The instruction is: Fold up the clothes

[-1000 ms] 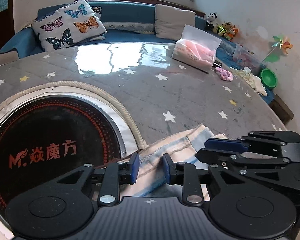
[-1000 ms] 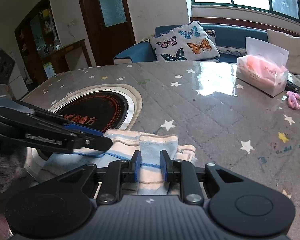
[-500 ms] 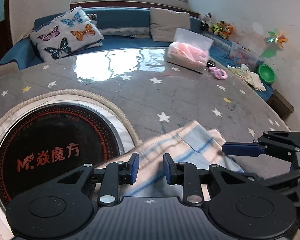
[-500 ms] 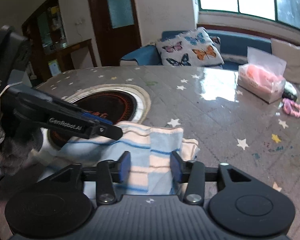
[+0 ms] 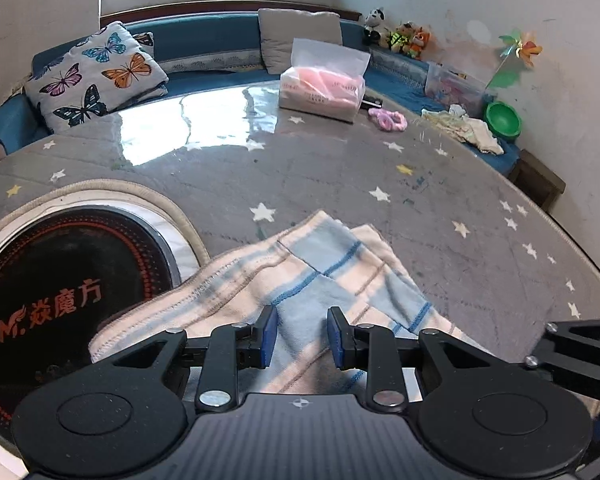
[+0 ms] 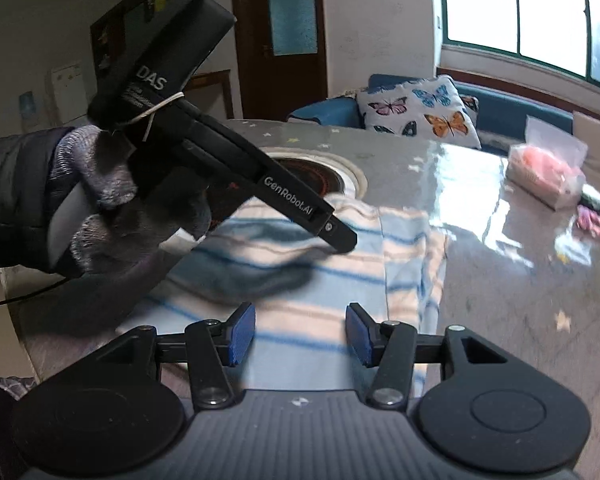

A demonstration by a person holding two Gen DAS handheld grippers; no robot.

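Observation:
A towel [image 5: 324,276] with pale blue and peach stripes lies folded on the grey star-patterned table [image 5: 440,208], its left end over the rim of a round black hob [image 5: 60,280]. My left gripper [image 5: 302,336] hovers over the towel's near part, open, its pads clear of the cloth. In the right wrist view the left gripper [image 6: 340,240] hangs above the towel [image 6: 340,280] and casts a shadow on it, held by a gloved hand [image 6: 100,208]. My right gripper [image 6: 300,334] is over the near edge; its jaws are opening, with nothing pressed between them.
A pink tissue box [image 5: 324,88] and a pink scrunchie [image 5: 388,119] sit at the table's far side. Behind is a blue sofa with a butterfly cushion [image 5: 96,76]. A heap of cloth [image 5: 464,128] and a green bowl [image 5: 502,120] lie far right.
My right gripper has opened, let go of the towel's folded edge and drawn back. The left gripper has also pulled back, so more of the flat towel shows.

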